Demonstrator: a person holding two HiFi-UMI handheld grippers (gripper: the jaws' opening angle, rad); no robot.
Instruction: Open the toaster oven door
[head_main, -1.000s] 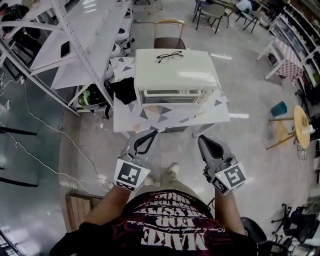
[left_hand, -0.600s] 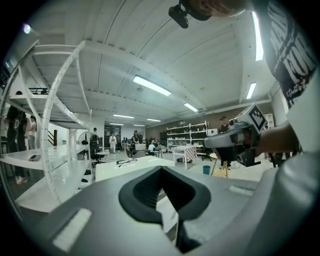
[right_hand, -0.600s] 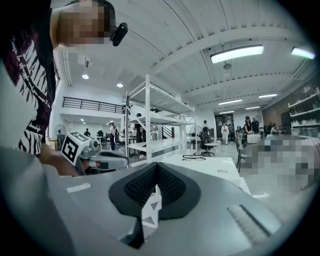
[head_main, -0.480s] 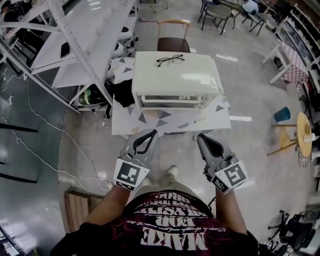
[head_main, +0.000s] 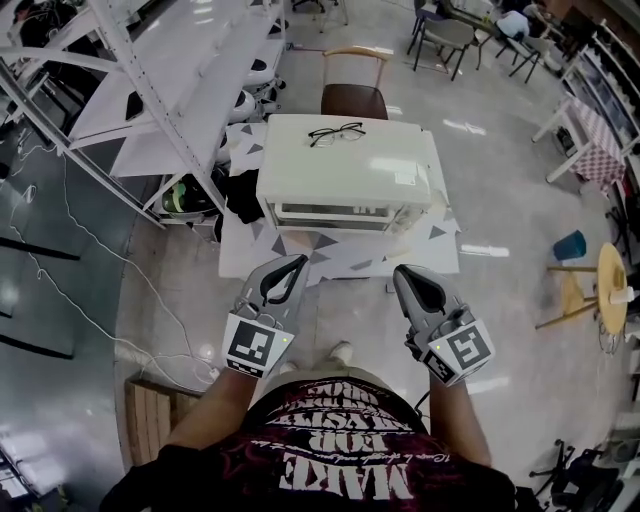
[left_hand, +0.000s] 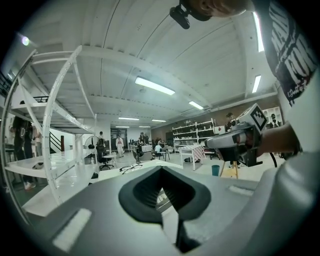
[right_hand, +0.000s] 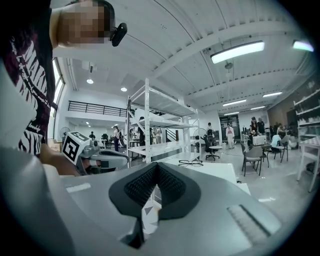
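Note:
A cream toaster oven (head_main: 345, 165) stands on a small table with a triangle pattern (head_main: 340, 255), its door (head_main: 340, 212) shut and facing me. A pair of glasses (head_main: 335, 131) lies on its top. My left gripper (head_main: 296, 263) and right gripper (head_main: 404, 275) hang side by side in front of the table's near edge, apart from the oven, both shut on nothing. In the left gripper view the left gripper (left_hand: 161, 167) points at the oven, with the right gripper (left_hand: 235, 142) beside it. The right gripper view shows the right gripper (right_hand: 157, 164) and the glasses (right_hand: 190, 162).
A white shelving rack (head_main: 150, 90) runs along the left. Behind the table stands a brown chair (head_main: 353, 85). A wooden crate (head_main: 150, 420) and cables lie on the floor at lower left. At the right are a blue bin (head_main: 570, 245) and a round wooden table (head_main: 612, 270).
The oven and table have come nearer in the head view, and the gap between both grippers' tips and the table edge has narrowed. Both grippers stay shut.

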